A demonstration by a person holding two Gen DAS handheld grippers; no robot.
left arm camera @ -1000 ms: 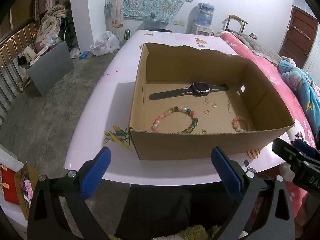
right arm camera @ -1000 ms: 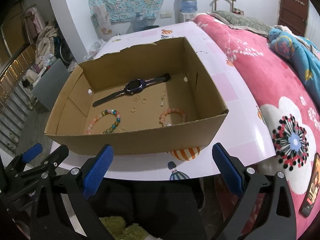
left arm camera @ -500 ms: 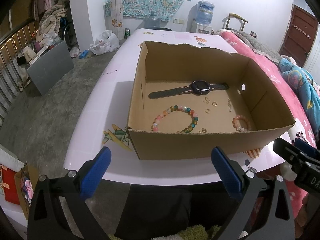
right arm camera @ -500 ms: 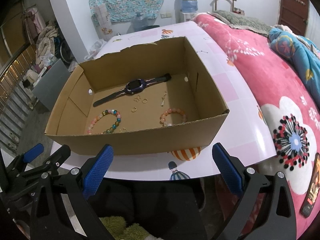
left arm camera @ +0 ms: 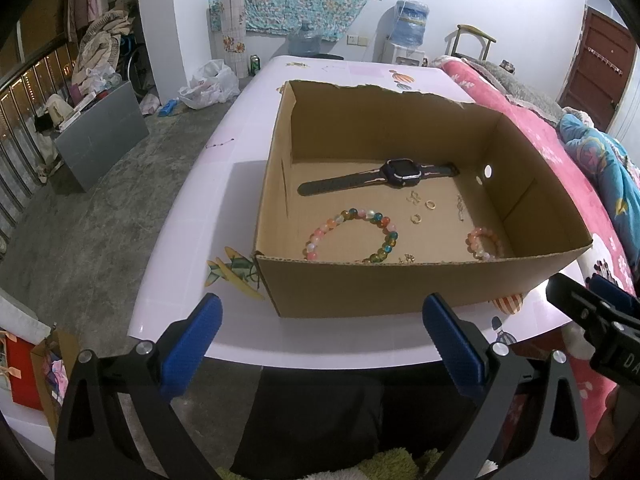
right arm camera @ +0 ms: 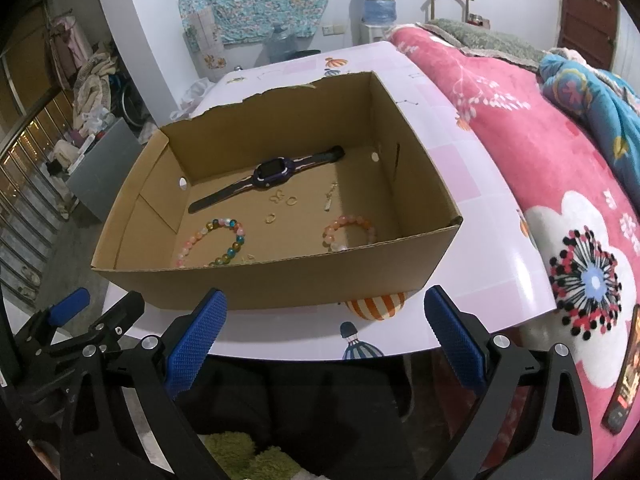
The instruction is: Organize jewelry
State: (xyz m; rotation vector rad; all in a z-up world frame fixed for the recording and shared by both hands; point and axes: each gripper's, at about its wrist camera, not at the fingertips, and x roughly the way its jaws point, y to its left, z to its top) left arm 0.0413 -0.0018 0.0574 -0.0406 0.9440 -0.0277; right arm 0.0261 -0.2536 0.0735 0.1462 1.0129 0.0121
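Cardboard box (left arm camera: 400, 284) sat open-topped at the table's (left arm camera: 192, 216) near edge, jewelry on its floor: watch (left arm camera: 396, 173) by the far wall, multicolour bracelet (left arm camera: 352, 232) and pink bracelet (left arm camera: 482, 240) partly hidden behind the near wall, small rings (left arm camera: 420, 210) hard to resolve. Left gripper (left arm camera: 320, 344) and right gripper (right arm camera: 324, 340) hung before the box, jaws spread wide, empty.

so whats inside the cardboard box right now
Inside the cardboard box: a dark watch, a multicoloured bead bracelet, a pink bead bracelet and small gold rings. Its near wall hides the front strip of floor.
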